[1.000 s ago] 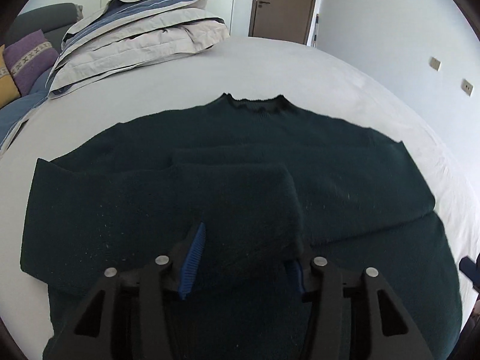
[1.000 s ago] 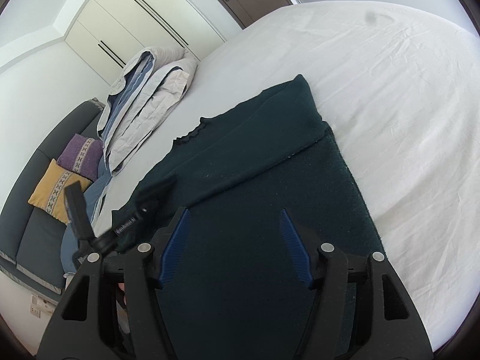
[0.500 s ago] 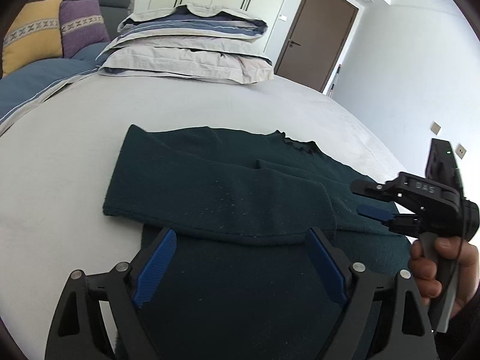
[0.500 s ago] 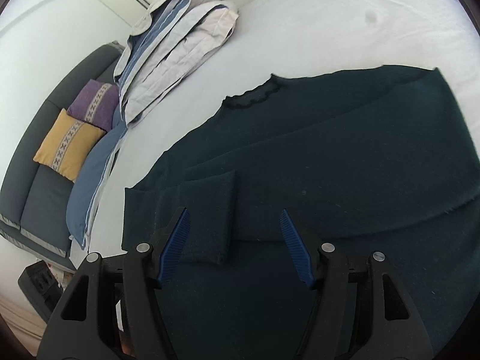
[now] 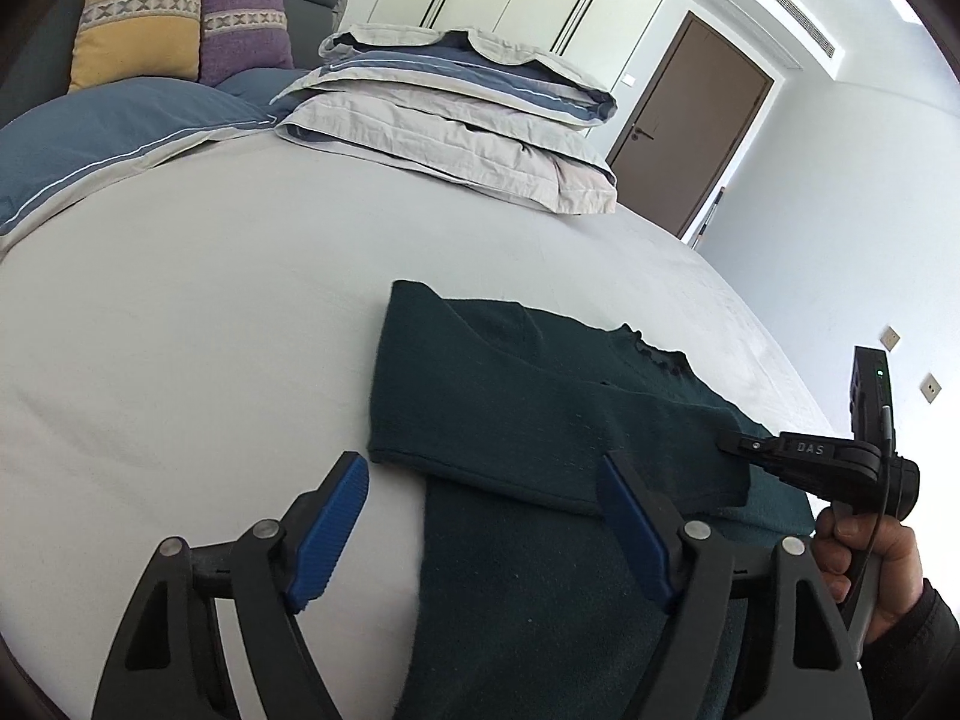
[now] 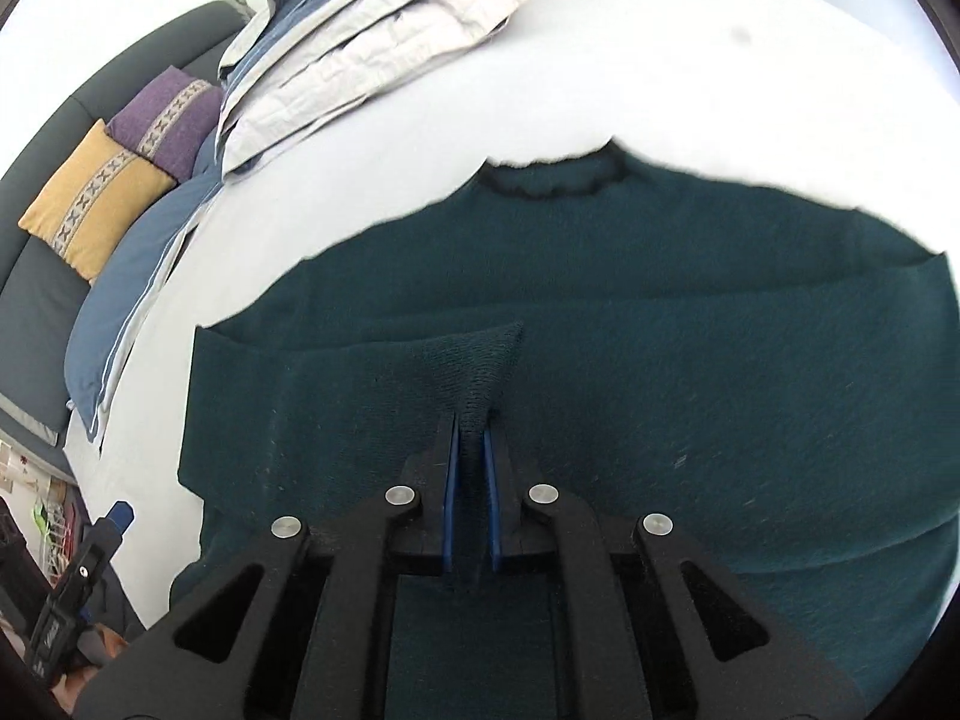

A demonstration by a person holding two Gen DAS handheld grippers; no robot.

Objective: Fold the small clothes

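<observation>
White-sheeted bed [image 5: 180, 312] w/ stacked pillows [image 5: 456, 120] at the far end: dark green sweater [image 6: 690, 372] lies flat on it, sleeves already folded across the chest. Right gripper [image 6: 471, 438] has just snapped shut on the folded sleeve cuff [image 6: 480, 360], so a re-lay of that sleeve looks imminent. Left gripper [image 5: 486, 516] has swung over to the sweater's side edge, fingers wide w/ nothing pinched, after narrowing slightly.

Each wrist view looks down along its claw, close over the bed [image 5: 180, 312]; both share the sweater [image 6: 660, 330].
</observation>
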